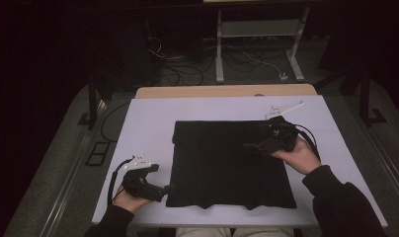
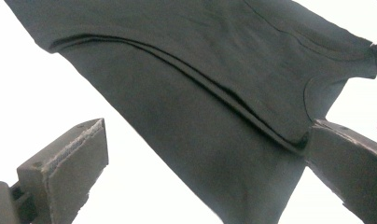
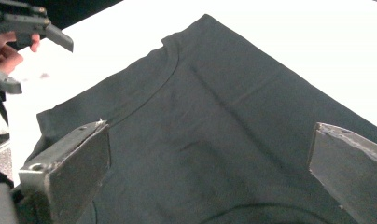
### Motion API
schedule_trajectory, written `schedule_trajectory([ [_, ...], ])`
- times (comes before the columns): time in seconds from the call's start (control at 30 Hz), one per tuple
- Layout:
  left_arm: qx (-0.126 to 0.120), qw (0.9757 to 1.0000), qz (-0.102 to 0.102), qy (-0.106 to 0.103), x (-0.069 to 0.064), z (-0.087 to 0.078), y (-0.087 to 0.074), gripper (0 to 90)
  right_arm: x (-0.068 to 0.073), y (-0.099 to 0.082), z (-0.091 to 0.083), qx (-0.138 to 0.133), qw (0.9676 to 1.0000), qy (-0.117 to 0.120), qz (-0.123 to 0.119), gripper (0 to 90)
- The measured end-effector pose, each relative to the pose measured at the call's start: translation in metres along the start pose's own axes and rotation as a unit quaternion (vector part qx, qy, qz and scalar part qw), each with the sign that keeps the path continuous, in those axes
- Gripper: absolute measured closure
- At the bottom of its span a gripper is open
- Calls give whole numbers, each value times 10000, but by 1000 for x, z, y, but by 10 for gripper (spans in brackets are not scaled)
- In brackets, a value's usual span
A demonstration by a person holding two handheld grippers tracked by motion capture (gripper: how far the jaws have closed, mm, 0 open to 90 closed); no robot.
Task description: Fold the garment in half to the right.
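A black T-shirt [image 1: 227,163] lies folded flat in the middle of the white table [image 1: 153,113]. My left gripper [image 1: 160,178] sits at the shirt's near left corner, pointing right. In the left gripper view this gripper [image 2: 205,130] is open, its jaws wide apart, with the shirt [image 2: 200,70] and its folded edge running between them. My right gripper [image 1: 257,137] hovers over the shirt's far right part, pointing left. It [image 3: 210,128] is open above the cloth [image 3: 214,93] near the collar, holding nothing. The left gripper [image 3: 28,23] shows far off in the right gripper view.
A wooden table edge [image 1: 227,91] runs behind the white top. Beyond it stand a white metal frame [image 1: 257,29] and loose cables [image 1: 187,69] on the floor. Bare white tabletop borders the shirt on the left and the far side.
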State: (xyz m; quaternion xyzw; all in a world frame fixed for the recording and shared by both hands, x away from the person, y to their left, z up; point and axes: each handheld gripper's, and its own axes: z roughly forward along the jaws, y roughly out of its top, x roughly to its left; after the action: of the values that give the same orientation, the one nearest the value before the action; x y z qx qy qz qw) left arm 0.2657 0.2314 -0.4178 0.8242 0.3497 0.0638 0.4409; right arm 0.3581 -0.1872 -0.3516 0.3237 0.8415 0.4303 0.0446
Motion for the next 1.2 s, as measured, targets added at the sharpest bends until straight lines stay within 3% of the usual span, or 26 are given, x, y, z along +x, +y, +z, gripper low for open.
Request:
schedule_trajectory([
  [0.9,354,9993,-17,-95,-10,-4,-21,0,-9,50,48,16,9998,123,-154,0],
  [1.2,612,9978,115,-228,-14,0,-25,0,-11,66,66,79,9996,136,-240,0],
])
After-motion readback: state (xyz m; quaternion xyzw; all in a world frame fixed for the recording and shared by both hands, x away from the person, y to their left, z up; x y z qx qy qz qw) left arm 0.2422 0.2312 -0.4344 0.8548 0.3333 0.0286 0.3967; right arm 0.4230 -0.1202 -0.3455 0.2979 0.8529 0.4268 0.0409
